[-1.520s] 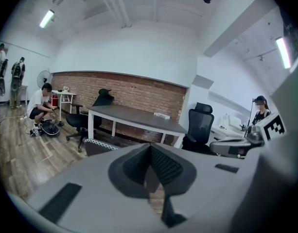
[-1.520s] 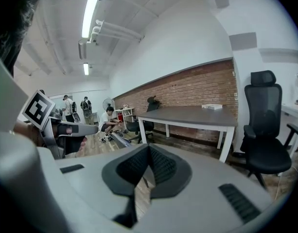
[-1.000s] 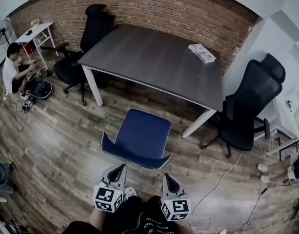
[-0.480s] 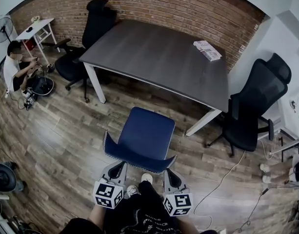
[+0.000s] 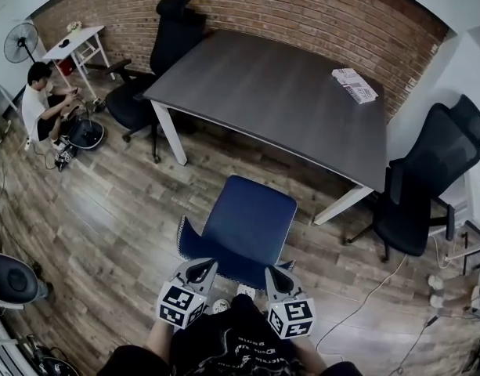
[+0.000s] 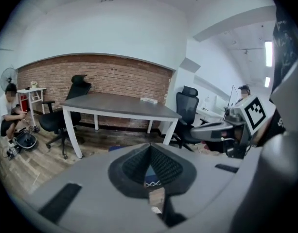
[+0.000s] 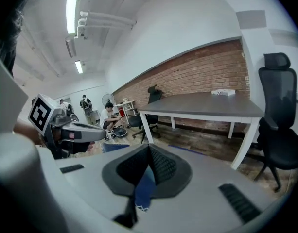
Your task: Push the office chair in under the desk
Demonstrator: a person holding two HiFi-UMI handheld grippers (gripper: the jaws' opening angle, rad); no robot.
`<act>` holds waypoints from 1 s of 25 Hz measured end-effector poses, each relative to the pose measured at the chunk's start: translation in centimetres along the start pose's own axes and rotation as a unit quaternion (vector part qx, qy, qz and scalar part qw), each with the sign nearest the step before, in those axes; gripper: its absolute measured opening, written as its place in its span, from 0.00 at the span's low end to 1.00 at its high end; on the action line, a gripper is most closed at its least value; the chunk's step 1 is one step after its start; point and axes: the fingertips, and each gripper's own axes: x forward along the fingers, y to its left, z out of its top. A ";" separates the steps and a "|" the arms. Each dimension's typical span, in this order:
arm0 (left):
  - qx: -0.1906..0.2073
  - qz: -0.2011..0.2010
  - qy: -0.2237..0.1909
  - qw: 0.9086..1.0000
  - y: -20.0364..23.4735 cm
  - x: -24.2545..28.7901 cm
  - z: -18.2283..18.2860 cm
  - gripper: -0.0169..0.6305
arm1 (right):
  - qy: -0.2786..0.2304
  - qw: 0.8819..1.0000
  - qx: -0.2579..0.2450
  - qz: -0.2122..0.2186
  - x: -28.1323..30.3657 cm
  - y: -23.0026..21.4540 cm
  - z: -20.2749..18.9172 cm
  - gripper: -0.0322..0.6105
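Noted at far left of head view: seated person [image 5: 37, 108] on the floor, well apart from the work. Right of that, black chair [image 5: 157, 61] parked at left end of the counter [image 5: 279, 92].

Found at lower centre: left hand-held gripper [image 5: 202, 266], jaws fully closed, nothing clamped, tips at rear edge of the blue chair [image 5: 251, 224]. Contact not confirmable from above.

Located the blue chair in lower middle of frame, seat facing the counter. Standing clear of the near edge with bare floor between, roughly in line with the gap between the two white legs, nearer the right one.

Just to the right: right hand-held gripper [image 5: 277, 272], likewise closed and empty, tips at the same rear edge.

Further right: packet [image 5: 354, 84] on the counter's far corner, second black chair [image 5: 427, 182] beside the right leg, cable [image 5: 357, 304] on the floor.

Judged step: start of the push.

Recommended:
- Set both closed tips square on the backrest, evenly either side of centre.
- Press equally to stop the chair swinging.
- Steer clear of the right leg.
- Push low on the back to avoid tipping.
- Stop once the seat sits under the top.
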 end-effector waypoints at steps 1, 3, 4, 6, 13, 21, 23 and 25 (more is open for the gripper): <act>0.007 -0.013 0.010 1.000 -0.1 0.3 0.0 0.04 | 0.012 1.000 0.001 0.011 0.5 0.2 -0.1 0.05; 0.022 -0.041 0.034 0.998 -0.5 0.8 0.0 0.04 | 0.031 0.999 0.000 0.033 1.3 0.4 -0.2 0.05; 0.031 -0.055 0.047 0.997 -0.7 1.2 0.0 0.04 | 0.040 0.998 -0.002 0.044 1.7 0.5 -0.2 0.05; 0.057 -0.078 0.073 0.993 -1.0 1.9 -0.3 0.04 | 0.059 0.996 -0.004 0.069 2.4 0.8 -0.3 0.06; 0.133 -0.189 0.174 0.957 -1.5 2.9 -1.9 0.19 | 0.110 0.987 -0.012 0.116 3.8 2.5 -1.1 0.12; 0.254 -0.307 0.299 0.867 -1.6 2.0 -5.3 0.34 | 0.177 0.971 -0.033 0.159 4.2 5.9 -2.4 0.36; 0.289 -0.317 0.317 0.846 -1.4 2.0 -6.0 0.36 | 0.192 0.967 -0.051 0.161 4.1 6.5 -2.9 0.37; 0.317 -0.323 0.326 0.830 -1.1 2.0 -6.4 0.38 | 0.202 0.964 -0.065 0.162 4.1 7.1 -3.6 0.38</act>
